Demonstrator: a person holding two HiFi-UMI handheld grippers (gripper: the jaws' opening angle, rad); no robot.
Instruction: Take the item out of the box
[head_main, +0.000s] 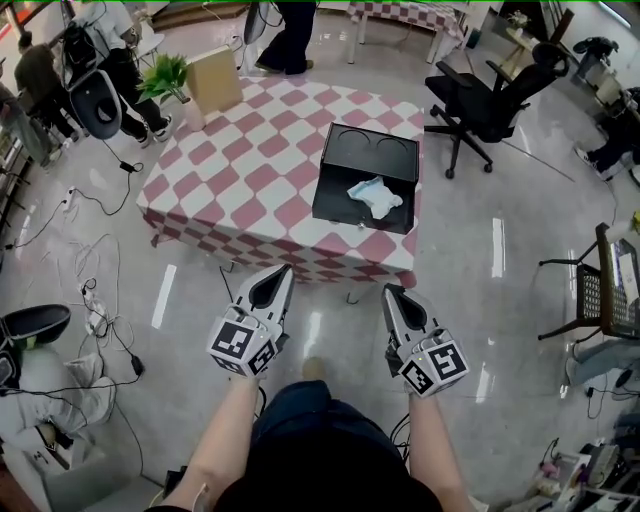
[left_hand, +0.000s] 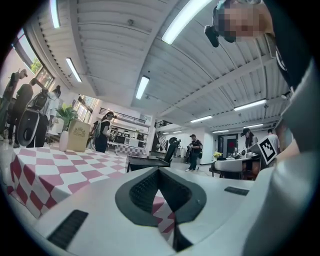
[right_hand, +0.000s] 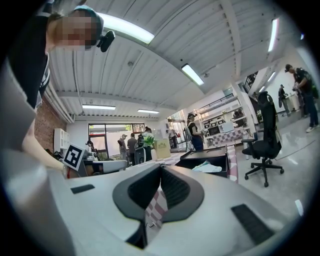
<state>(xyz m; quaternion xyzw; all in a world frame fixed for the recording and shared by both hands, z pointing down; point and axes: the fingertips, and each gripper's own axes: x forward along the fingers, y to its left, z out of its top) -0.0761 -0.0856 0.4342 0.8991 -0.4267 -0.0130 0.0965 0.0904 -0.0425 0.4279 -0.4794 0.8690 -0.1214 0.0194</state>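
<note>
1. One black box (head_main: 338, 196) lies open on the right part of the one checkered table (head_main: 240, 180), upper centre of the frame.
2. One crumpled white-and-blue item (head_main: 376, 194) lies inside the box.
3. Two grippers are at lower centre, below the table's edge: the left gripper (head_main: 284, 270) and the right gripper (head_main: 391, 291). Each has its jaws pressed together and holds nothing.

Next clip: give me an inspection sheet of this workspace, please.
Surface: table with pink-and-white checked cloth.
Job's things: open black box near the table's right front corner; pale crumpled item inside it.
Clutter: potted plant and brown carton at the far left corner.
Grippers: left gripper and right gripper both shut, empty, short of the table.
Cables: loose cables on the floor at left.
Surroundings: black office chair at right; people standing beyond.
</note>
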